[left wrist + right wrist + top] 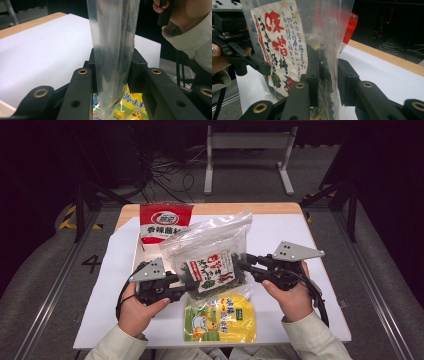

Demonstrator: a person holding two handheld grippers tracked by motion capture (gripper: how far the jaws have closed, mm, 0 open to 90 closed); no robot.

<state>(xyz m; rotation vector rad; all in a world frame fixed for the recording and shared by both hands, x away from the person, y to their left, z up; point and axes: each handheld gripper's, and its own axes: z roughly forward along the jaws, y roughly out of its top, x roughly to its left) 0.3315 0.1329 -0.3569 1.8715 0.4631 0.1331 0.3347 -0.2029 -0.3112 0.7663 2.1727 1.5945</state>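
1. A person is sitting at a bench covered with a white sheet, holding one pair of tongs in each hand; the forearms in pale sleeves are entering from the bottom of the high view.
2. The clear bag, bearing a white label with red and blue characters and carrying dark dried contents in its lower part, is being held up above the middle of the bench, between the two hands.
3. The left tongs are meeting the bag's lower left edge. In the left gripper view the clear film is running upright between the two black jaws, which are pressing on it from both sides: the left tongs are gripping the bag.
4. The right tongs are reaching the bag's right edge. In the right gripper view the bag is standing between the jaws; one jaw is lying against the film, while a gap is showing beside the other jaw, so whether these tongs are pinching the bag cannot be told.
5. A yellow pouch with a cartoon duck is lying flat on the bench just below the bag, near the person.
6. A red packet is standing at the far left of the bench, behind the bag.
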